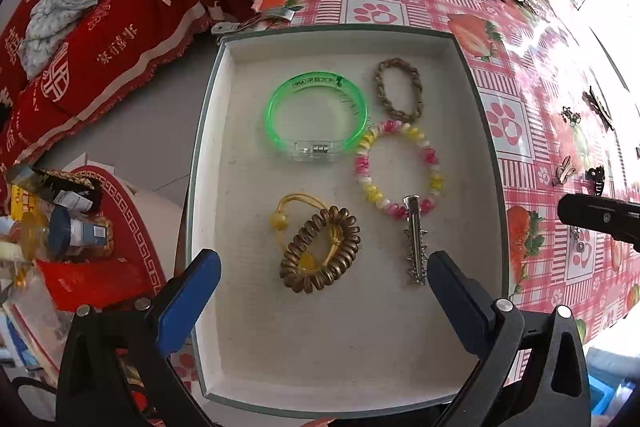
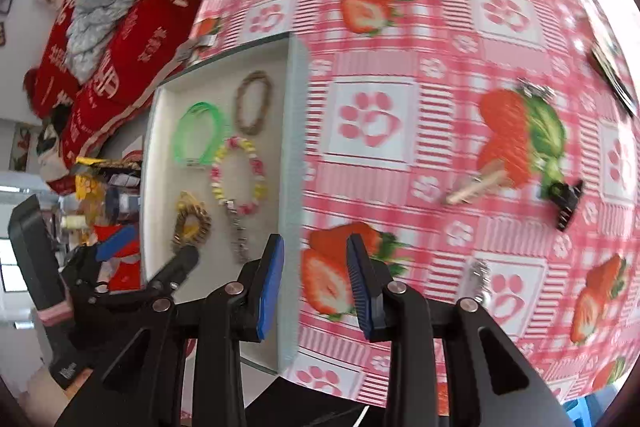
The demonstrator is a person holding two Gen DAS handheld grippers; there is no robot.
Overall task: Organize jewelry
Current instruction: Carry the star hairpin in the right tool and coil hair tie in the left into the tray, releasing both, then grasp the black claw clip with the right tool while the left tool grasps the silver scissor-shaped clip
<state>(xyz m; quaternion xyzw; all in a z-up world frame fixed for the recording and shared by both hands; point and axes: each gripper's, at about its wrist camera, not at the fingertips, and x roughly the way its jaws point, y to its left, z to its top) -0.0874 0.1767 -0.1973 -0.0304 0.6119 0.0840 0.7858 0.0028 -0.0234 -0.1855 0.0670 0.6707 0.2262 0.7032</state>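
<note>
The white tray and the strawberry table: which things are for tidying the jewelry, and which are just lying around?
For the job:
white shallow tray
clear green plastic bangle
pink-and-yellow beaded bracelet
silver metal hair clip
black toothed claw clip, still outside the tray

Just lying around:
crumpled grey cloth
red printed blanket

A white tray [image 1: 240,227] with grey rim lies on the table. In it lie flat a green bangle [image 1: 316,117], a braided tan ring [image 1: 399,90] just beside it, a pink-yellow bead bracelet [image 1: 399,169], a bronze coil tie [image 1: 320,255] with yellow cord, and a silver clip [image 1: 414,239] touching the bracelet. Outside the tray lie a beige clip [image 2: 476,187], a black claw clip [image 2: 566,203] and a silver clip [image 2: 476,277].
</note>
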